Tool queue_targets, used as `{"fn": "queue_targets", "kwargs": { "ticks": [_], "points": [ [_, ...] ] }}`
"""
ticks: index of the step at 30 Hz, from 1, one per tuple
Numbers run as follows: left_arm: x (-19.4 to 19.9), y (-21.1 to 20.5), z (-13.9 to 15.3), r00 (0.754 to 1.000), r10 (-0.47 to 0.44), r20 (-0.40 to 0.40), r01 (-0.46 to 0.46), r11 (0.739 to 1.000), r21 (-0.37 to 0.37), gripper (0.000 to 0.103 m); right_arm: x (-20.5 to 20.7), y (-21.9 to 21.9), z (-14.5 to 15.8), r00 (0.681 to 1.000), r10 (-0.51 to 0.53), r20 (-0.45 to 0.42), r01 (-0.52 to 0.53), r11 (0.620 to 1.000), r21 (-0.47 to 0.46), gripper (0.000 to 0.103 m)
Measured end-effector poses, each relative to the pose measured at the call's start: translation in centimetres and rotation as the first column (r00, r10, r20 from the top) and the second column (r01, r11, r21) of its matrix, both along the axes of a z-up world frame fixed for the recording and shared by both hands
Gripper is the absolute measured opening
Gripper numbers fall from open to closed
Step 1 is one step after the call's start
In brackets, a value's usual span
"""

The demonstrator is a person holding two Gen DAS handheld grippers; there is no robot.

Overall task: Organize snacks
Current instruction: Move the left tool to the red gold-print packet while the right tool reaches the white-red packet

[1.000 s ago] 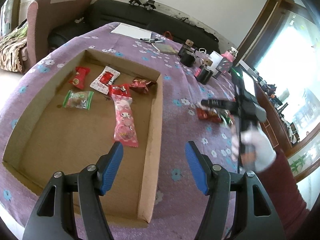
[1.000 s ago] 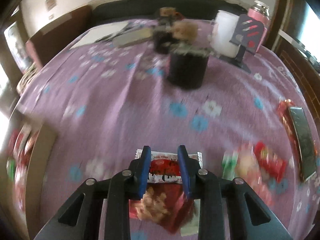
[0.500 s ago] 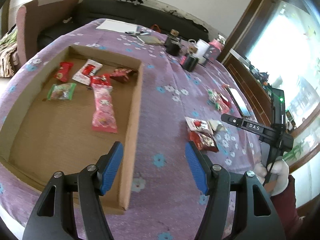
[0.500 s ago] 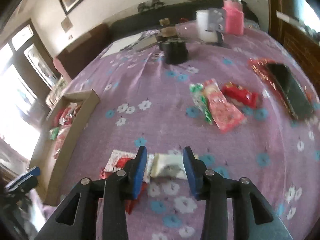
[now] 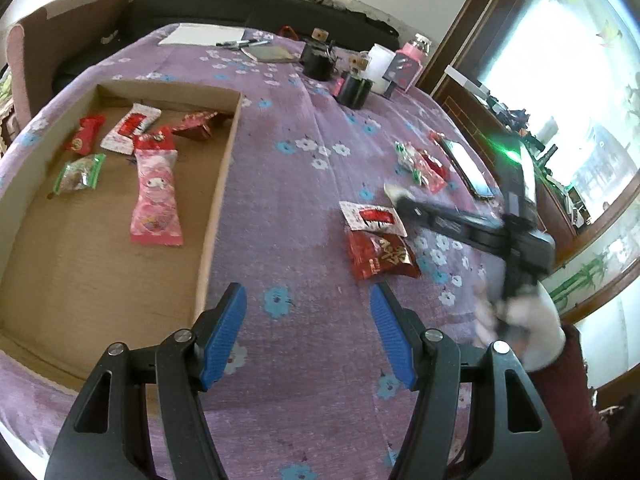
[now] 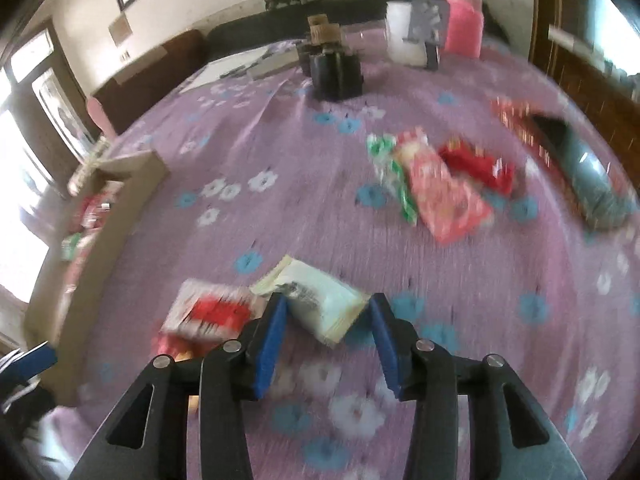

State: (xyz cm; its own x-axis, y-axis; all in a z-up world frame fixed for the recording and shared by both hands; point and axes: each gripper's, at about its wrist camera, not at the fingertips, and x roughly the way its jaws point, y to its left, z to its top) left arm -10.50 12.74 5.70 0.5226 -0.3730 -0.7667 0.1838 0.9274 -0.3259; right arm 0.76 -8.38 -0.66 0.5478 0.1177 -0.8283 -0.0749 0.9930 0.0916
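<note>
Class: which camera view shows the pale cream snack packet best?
The right wrist view: the pale cream snack packet lies close, nearly whole, between the opening jaws. The left wrist view shows only a pale corner behind the right gripper.

Left gripper [image 5: 308,334]: black frame, 2 blue ribbed pads [image 5: 224,336], silver screws at the joints. Right gripper [image 6: 326,344]: same black frame, blue pads, silver screws; green light on its body. Right hand [image 5: 520,328]: white glove, dark red sleeve [image 5: 568,392].
</note>
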Motion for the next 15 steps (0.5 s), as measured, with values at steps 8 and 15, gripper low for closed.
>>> {"fn": "queue_targets", "kwargs": {
  "ticks": [8, 15],
  "points": [
    [0.3, 0.7, -0.5, 1.000, 0.017, -0.016, -0.017, 1.000, -0.004, 0.064, -1.5, -0.2, 1.6, 0.999, 0.048, 0.027, -0.051, 0.991, 0.126, 0.050],
    [0.4, -0.6, -1.3, 0.999, -0.033, -0.042, 0.032, 0.999, -0.020, 0.064, -4.4, 1.9, 0.9, 0.972, 0.230, -0.045, -0.208, 0.933, 0.293, 0.053]
  ]
}}
